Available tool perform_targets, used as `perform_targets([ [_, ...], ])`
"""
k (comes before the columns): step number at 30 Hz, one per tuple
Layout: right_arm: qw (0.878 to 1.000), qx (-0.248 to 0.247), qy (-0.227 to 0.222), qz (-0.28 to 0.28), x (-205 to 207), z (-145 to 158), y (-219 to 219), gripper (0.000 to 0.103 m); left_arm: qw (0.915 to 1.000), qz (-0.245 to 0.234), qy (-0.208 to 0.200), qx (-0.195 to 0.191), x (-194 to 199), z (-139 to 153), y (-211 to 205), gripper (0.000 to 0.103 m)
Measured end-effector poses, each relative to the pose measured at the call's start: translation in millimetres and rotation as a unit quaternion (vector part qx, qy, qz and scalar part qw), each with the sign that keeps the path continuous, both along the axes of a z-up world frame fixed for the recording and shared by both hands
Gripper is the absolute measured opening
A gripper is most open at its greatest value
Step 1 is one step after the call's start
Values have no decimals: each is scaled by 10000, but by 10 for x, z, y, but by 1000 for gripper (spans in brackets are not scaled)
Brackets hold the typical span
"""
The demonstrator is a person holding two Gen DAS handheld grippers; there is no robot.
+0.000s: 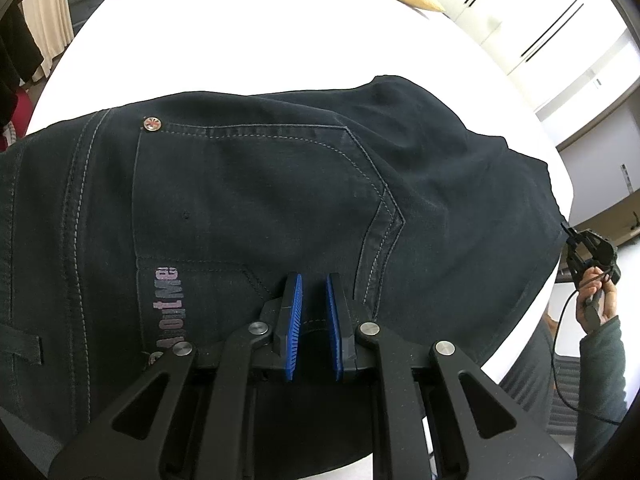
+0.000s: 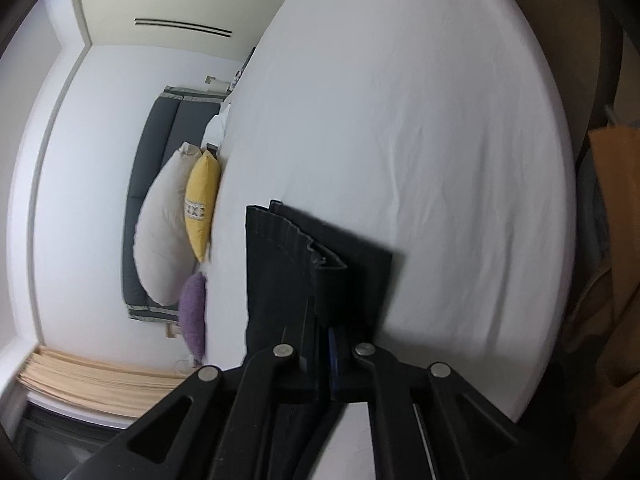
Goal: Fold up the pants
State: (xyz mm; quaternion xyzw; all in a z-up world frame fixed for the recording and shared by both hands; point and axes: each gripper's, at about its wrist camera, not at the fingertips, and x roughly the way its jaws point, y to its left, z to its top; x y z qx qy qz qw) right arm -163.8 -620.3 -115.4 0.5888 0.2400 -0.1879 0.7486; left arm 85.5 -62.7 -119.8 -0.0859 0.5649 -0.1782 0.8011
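Left gripper (image 1: pixel 314 280) sits nearest the lens, its blue pads (image 1: pixel 295 312) parted by a narrow gap with nothing between them, poised over the seat of the pants (image 1: pixel 248 200) near the back pocket (image 1: pixel 256 176). The pants lie on the bed (image 1: pixel 240 40), waist end at the left of the left view, dark denim with heavy stitched seams and a rivet (image 1: pixel 153 123).

In the right view, right gripper (image 2: pixel 324 344) is closed on the hems (image 2: pixel 316 248), which stand up from its fingers as a stacked, layered edge. In the left view this gripper appears at far right, carried in the hand (image 1: pixel 596 300) at the bed's edge, wrist rolled sideways.

Judgement: the cloth is soft but fairly heavy and thick; it will drape and sag, not slip. Doubled seams, hems and waistband offer the firmest hold.

Beyond, pillows (image 2: pixel 176 232) rest at the bed's head.
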Motion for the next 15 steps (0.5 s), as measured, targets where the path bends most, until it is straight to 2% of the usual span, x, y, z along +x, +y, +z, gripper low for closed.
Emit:
perform_targets([
  [10, 9998, -7, 97, -170, -82, -47, -58, 4, 9998, -140, -50, -108, -29, 5, -57, 12],
  [14, 9998, 48, 7, -172, -132, -137, -52, 2, 9997, -205, -103, -87, -55, 0, -58, 12],
  [15, 9996, 221, -132, -148, -181, -199, -75, 1, 9997, -179, -97, -132, -46, -13, -36, 12],
])
